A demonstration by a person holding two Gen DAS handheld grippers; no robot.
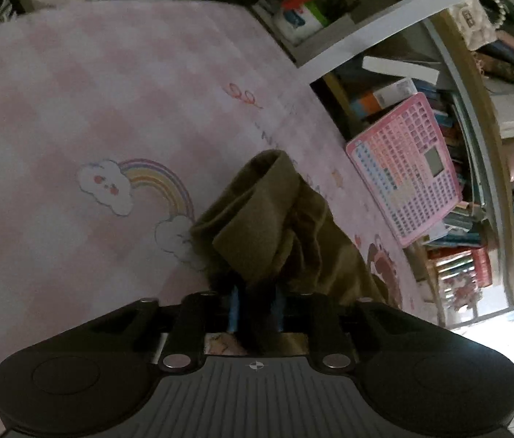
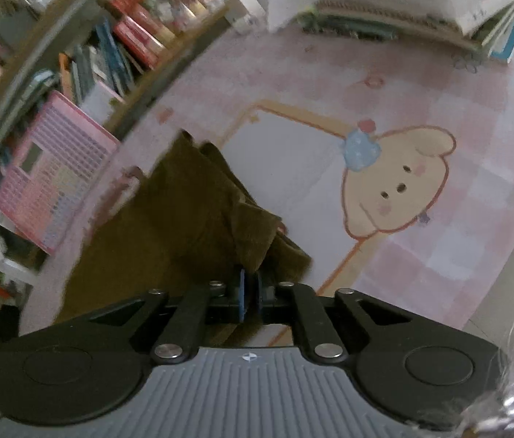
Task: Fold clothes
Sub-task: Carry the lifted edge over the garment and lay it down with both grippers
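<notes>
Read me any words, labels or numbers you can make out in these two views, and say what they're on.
None can be read.
Pink rug: faint lettering, too blurred.
Pink keyboard toy: key markings too small.
Book spines: blurred.
Olive garment: no text visible.

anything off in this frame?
The olive garment lies bunched and creased on the pink mat, not flat. A pink toy keyboard leans tilted against the bookshelf.

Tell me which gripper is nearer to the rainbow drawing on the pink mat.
Left. The left gripper sits just right of the rainbow drawing; the right gripper is beside the puppy drawing, with no rainbow in its view.
</notes>
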